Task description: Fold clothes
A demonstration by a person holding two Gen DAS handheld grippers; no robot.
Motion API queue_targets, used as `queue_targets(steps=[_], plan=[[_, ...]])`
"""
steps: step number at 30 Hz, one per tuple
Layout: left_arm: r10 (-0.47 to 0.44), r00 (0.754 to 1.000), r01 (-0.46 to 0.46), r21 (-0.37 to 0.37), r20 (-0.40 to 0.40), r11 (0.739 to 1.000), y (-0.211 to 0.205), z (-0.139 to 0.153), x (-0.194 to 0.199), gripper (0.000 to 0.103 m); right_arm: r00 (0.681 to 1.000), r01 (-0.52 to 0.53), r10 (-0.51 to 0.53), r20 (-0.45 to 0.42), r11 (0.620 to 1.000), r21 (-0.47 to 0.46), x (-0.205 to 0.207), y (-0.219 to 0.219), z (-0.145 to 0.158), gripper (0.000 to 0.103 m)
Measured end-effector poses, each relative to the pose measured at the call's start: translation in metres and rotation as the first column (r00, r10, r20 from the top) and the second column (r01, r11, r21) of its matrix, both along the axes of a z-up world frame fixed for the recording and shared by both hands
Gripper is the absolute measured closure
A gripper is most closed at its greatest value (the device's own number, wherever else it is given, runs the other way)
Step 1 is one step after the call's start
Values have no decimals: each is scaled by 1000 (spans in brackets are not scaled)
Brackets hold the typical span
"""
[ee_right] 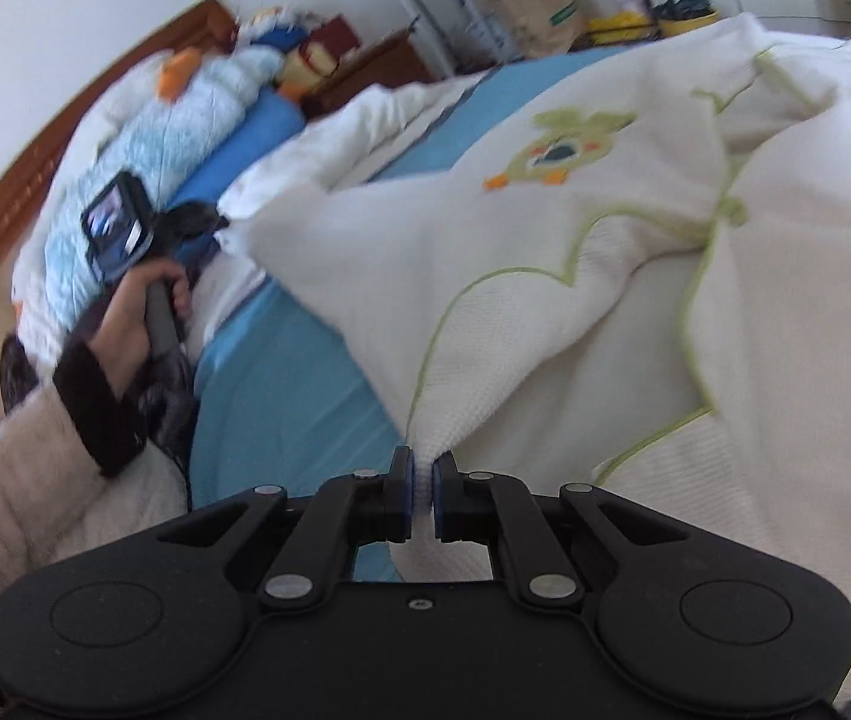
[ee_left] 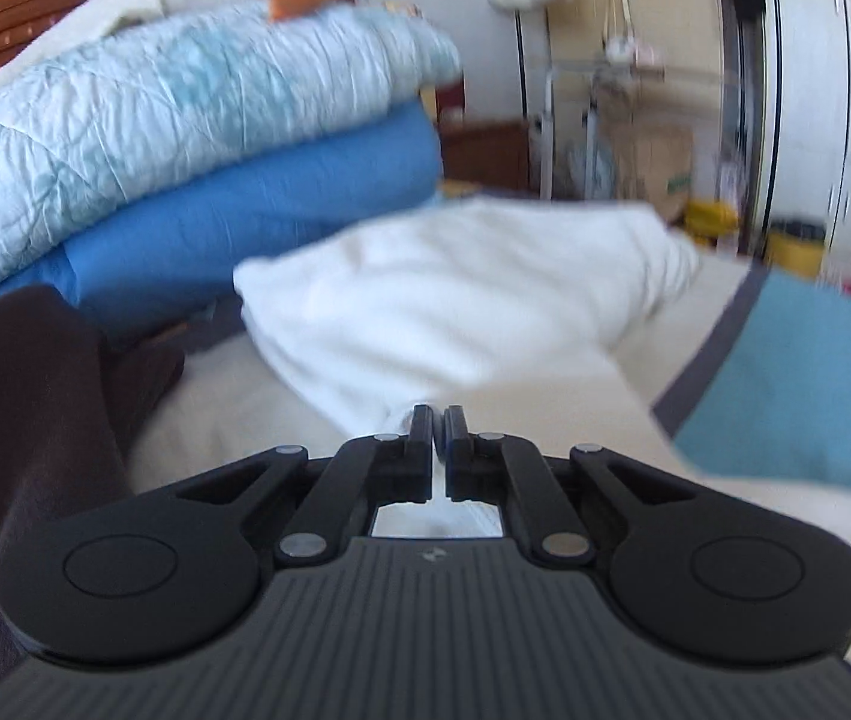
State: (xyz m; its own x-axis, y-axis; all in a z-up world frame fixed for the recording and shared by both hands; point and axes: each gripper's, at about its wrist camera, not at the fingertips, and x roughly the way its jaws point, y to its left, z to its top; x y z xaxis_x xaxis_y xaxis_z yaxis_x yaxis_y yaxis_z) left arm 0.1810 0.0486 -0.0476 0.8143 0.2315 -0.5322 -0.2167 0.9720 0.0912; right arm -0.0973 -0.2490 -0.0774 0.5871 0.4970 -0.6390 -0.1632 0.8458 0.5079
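**Q:** How far had the folding got, taking it from the left?

**Me:** Hardly begun, I judged. At the far left of the bed a pale quilt [ee_left: 185, 96] sat stacked on a blue blanket [ee_left: 257, 204]; those were bedding, not my work. My left tongs [ee_left: 437, 429] were pressed together on a pinch of the white garment [ee_left: 455, 300], at what looked like one corner or sleeve end, though that view was blurred. The cloth rose from the pinch in a soft bunch, clear of the bed just behind it.

**Q:** And the right side?

**Me:** My right tongs [ee_right: 422, 477] were pinching another edge of the garment [ee_right: 545, 276], near its green piping. From there it spread out over the bed [ee_right: 281, 408], rumpled, with the embroidered bird [ee_right: 563, 150] facing up. At the left of that view I could see my own hand [ee_right: 131, 312] on the other handle, with its tongs at the far end of the same cloth.

**Q:** So what was done?

**Me:** Both grips were taken, as far as I could tell. No flat fold or crisp crease showed anywhere.

**Q:** What was left?

**Me:** Nearly everything, in my judgement: stretching it out, laying it flat, bringing the sides in, then doubling it over.
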Motion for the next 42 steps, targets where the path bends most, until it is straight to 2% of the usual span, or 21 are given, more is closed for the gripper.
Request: queue_targets(steps=[2,4,6,10,13,14,16,18,20,24,25,26,29,30,31,32,33,36,39,40,42], plan=[[-7,999,6,-11,-49,1000,-8,-3,-8,96,1000,-28,28,-12,999,-23,0,10,-4,94],[-35,998,34,-27,-61,999,-15,2,-21,84,999,-48,47,-23,998,-37,-2,14,-4,94],[-46,996,45,-26,-74,999,-26,11,-39,55,998,-60,59,-37,997,-38,-5,16,-4,94],[-167,985,163,-99,-35,982,-51,30,-85,53,995,-87,81,-64,992,-95,-9,25,-3,94],[-337,941,327,-167,-31,930,-81,32,-122,49,996,-25,17,-90,995,-96,-15,23,5,89],[-398,916,383,-193,-46,903,-93,29,-133,49,996,15,-23,-81,995,-100,-22,19,12,89],[-523,849,491,-249,-80,835,-121,21,-156,49,993,92,-100,-54,986,-136,-36,12,26,65],[-635,764,585,-294,-114,756,-150,14,-176,48,987,147,-157,-30,966,-212,-51,8,36,50],[-736,662,678,-303,-142,669,-182,7,-200,42,980,183,-196,-15,936,-301,-64,4,43,47],[-864,458,794,-341,-210,504,-231,-13,-236,31,968,176,-229,-102,912,-370,-63,0,27,41],[-878,424,796,-370,-224,479,-236,-18,-238,31,961,175,-242,-132,905,-387,-59,0,19,41],[-879,410,784,-398,-245,477,-242,-25,-241,31,951,175,-262,-161,891,-418,-55,0,14,41],[-849,458,721,-449,-263,528,-244,-45,-242,30,931,201,-313,-191,870,-450,-44,0,4,45],[-846,471,722,-441,-250,533,-243,-43,-243,34,927,224,-328,-182,875,-430,-44,-4,4,64],[-842,485,723,-433,-238,538,-242,-42,-245,45,925,239,-338,-172,871,-429,-46,-7,7,95],[-839,493,736,-402,-230,544,-242,-38,-247,84,923,254,-349,-161,868,-428,-47,-10,9,95],[-834,500,753,-360,-232,552,-241,-34,-245,90,926,262,-348,-144,870,-418,-51,-12,14,95],[-835,523,772,-320,-170,549,-232,-16,-252,91,947,244,-312,-77,854,-459,-67,-8,32,95],[-831,540,810,-184,-135,556,-230,8,-278,92,953,236,-295,-64,861,-451,-83,-11,51,95],[-832,537,818,-155,-137,554,-229,12,-286,92,955,231,-289,-67,866,-444,-89,-12,56,95],[-854,498,834,-187,-154,520,-226,12,-298,92,951,216,-290,-111,873,-438,-94,-15,57,95]])
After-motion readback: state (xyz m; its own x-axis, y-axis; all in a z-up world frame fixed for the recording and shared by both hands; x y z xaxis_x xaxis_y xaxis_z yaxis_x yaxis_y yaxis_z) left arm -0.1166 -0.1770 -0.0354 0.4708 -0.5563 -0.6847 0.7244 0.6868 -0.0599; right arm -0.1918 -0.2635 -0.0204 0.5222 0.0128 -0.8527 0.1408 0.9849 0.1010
